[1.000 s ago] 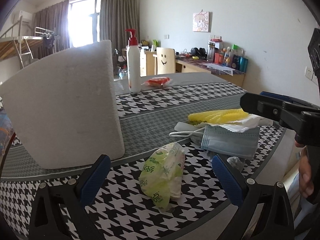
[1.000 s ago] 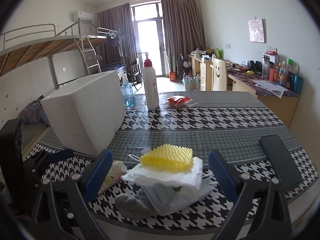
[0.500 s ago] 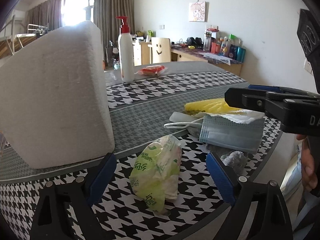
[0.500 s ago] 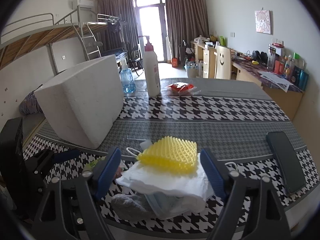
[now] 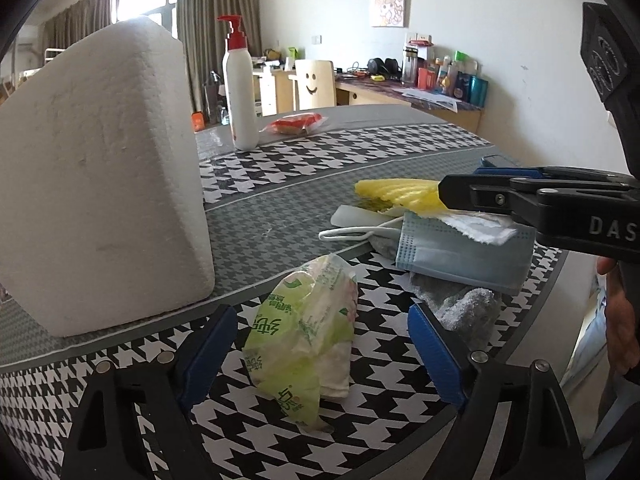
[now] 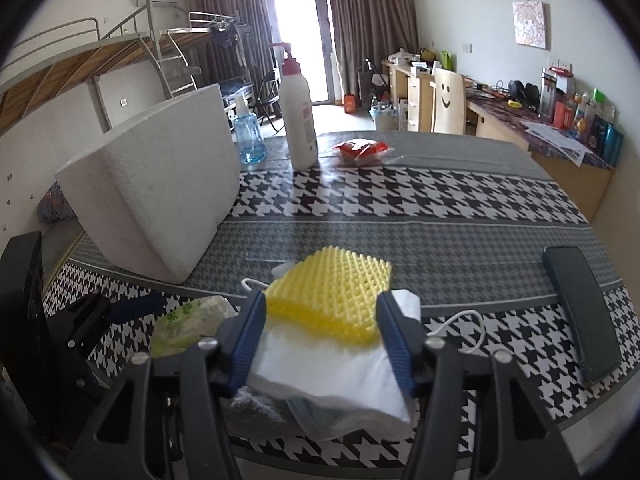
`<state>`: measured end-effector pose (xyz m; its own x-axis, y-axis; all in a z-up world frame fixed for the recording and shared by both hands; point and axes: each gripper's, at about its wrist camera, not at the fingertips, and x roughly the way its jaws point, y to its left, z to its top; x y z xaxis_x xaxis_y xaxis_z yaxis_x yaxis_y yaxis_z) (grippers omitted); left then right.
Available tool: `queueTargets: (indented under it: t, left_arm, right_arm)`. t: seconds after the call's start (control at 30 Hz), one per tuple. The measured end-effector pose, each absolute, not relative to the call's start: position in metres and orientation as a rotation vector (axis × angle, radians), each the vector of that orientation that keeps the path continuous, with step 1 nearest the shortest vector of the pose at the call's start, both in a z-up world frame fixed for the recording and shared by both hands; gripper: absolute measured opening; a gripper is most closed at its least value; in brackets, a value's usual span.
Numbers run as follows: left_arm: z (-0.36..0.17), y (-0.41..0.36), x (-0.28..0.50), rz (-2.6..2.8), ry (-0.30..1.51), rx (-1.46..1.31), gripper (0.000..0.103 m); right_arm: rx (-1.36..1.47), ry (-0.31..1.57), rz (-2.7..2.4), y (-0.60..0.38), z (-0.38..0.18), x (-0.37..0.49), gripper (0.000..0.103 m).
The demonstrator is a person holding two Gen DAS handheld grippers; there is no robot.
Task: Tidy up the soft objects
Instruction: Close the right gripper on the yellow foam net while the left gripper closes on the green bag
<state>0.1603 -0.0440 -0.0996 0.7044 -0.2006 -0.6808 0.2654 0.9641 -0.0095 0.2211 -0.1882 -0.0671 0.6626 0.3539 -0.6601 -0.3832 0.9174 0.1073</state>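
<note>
A green-and-white tissue pack (image 5: 304, 332) lies on the houndstooth table (image 5: 280, 152) between the pads of my left gripper (image 5: 320, 318). Its jaws are closing slowly and touch nothing. To the right is a pile: a yellow ridged sponge (image 6: 332, 292) on a white folded tissue (image 6: 332, 376), over a blue face mask (image 5: 460, 252) and a grey cloth (image 5: 464, 304). My right gripper (image 6: 320, 304) straddles the sponge. Its jaws are closing, with the blue pads right at the sponge's two sides; the sponge is not visibly squeezed.
A big white foam box (image 5: 100, 168) stands at the left, close to the tissue pack. Farther back are a pump bottle (image 5: 240, 80), a red packet (image 5: 296, 124) and a blue sanitiser bottle (image 6: 248, 136). A black phone (image 6: 580, 312) lies at the right edge.
Both grippers have come forward and down toward the table. The right jaws have narrowed from wide apart to the sponge's sides. The left jaws have narrowed a little around the tissue pack.
</note>
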Motion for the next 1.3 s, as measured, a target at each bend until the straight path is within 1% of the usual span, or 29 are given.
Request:
queueTargets:
  t: [0.13, 0.2, 0.27, 0.33, 0.37, 0.4, 0.43, 0.5, 0.57, 0.63, 0.67, 0.87, 0.93, 1.07, 1.13, 1.23, 1.3]
  left_arm:
    - [-0.1, -0.045, 0.16, -0.258, 0.752, 0.096, 0.087]
    - [-0.101, -0.045, 0.16, -0.258, 0.756, 0.097, 0.087]
    - [-0.101, -0.046, 0.161, -0.261, 0.76, 0.096, 0.087]
    - [-0.102, -0.045, 0.161, -0.262, 0.763, 0.097, 0.087]
    - [-0.102, -0.045, 0.162, -0.264, 0.765, 0.096, 0.087]
    - [-0.103, -0.045, 0.162, -0.266, 0.768, 0.094, 0.085]
    - [-0.103, -0.045, 0.163, -0.268, 0.772, 0.094, 0.083]
    - [-0.104, -0.045, 0.165, -0.272, 0.783, 0.091, 0.082]
    - [-0.105, -0.044, 0.166, -0.27, 0.788, 0.086, 0.082]
    - [-0.105, -0.044, 0.167, -0.271, 0.792, 0.086, 0.081]
    - [-0.105, -0.044, 0.167, -0.272, 0.793, 0.087, 0.08]
    - [-0.108, -0.044, 0.168, -0.273, 0.816, 0.087, 0.069]
    - [-0.109, -0.043, 0.169, -0.267, 0.822, 0.083, 0.063]
    - [-0.108, -0.044, 0.167, -0.257, 0.818, 0.097, 0.057]
    - [-0.108, -0.043, 0.167, -0.246, 0.816, 0.096, 0.048]
    - [-0.107, -0.04, 0.167, -0.233, 0.818, 0.079, 0.039]
    - [-0.107, -0.038, 0.167, -0.23, 0.817, 0.076, 0.037]
  right_arm:
    - [-0.054, 0.749, 0.417, -0.189, -0.069, 0.222, 0.046]
    - [-0.058, 0.759, 0.415, -0.189, -0.071, 0.223, 0.039]
    - [-0.064, 0.769, 0.411, -0.189, -0.074, 0.223, 0.035]
    - [-0.072, 0.778, 0.409, -0.189, -0.076, 0.223, 0.033]
    - [-0.077, 0.784, 0.408, -0.189, -0.078, 0.223, 0.03]
    - [-0.079, 0.787, 0.407, -0.189, -0.079, 0.222, 0.025]
    - [-0.081, 0.791, 0.405, -0.189, -0.081, 0.223, 0.023]
    - [-0.084, 0.798, 0.401, -0.19, -0.084, 0.223, 0.017]
    - [-0.087, 0.801, 0.398, -0.191, -0.086, 0.223, 0.014]
    - [-0.077, 0.792, 0.396, -0.192, -0.085, 0.222, 0.009]
    - [-0.063, 0.788, 0.4, -0.195, -0.084, 0.221, 0.005]
    - [-0.034, 0.751, 0.411, -0.202, -0.074, 0.216, 0.004]
    - [-0.027, 0.733, 0.41, -0.203, -0.069, 0.213, 0.004]
    - [-0.019, 0.71, 0.414, -0.205, -0.062, 0.21, 0.004]
    - [-0.017, 0.703, 0.414, -0.205, -0.061, 0.209, 0.004]
    - [-0.019, 0.688, 0.417, -0.206, -0.058, 0.207, 0.004]
    - [-0.017, 0.681, 0.419, -0.206, -0.057, 0.206, 0.004]
